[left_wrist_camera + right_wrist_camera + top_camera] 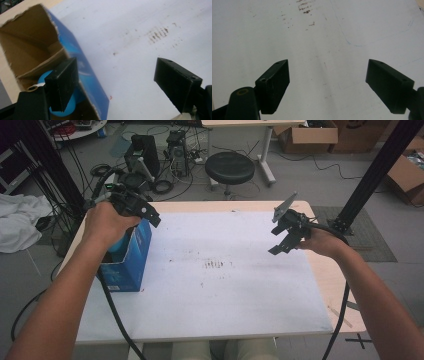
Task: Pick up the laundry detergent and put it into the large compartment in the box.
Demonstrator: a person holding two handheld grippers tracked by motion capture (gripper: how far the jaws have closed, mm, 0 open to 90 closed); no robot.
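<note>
Left gripper (150, 215) jaws spread above open blue carton (131, 256) holding blue ball (62, 105). Right gripper (286, 242) jaws spread over white sheet (225, 280), empty.

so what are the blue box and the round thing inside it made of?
Blue box: cardboard, by the look. Printed glossy blue outside, raw brown inside, with ragged torn fibres along the opened rim. Round blue thing: smooth, evenly coloured, slightly sheeny, probably plastic or rubber; it is mostly hidden behind the left gripper's jaw, so uncertain.
</note>
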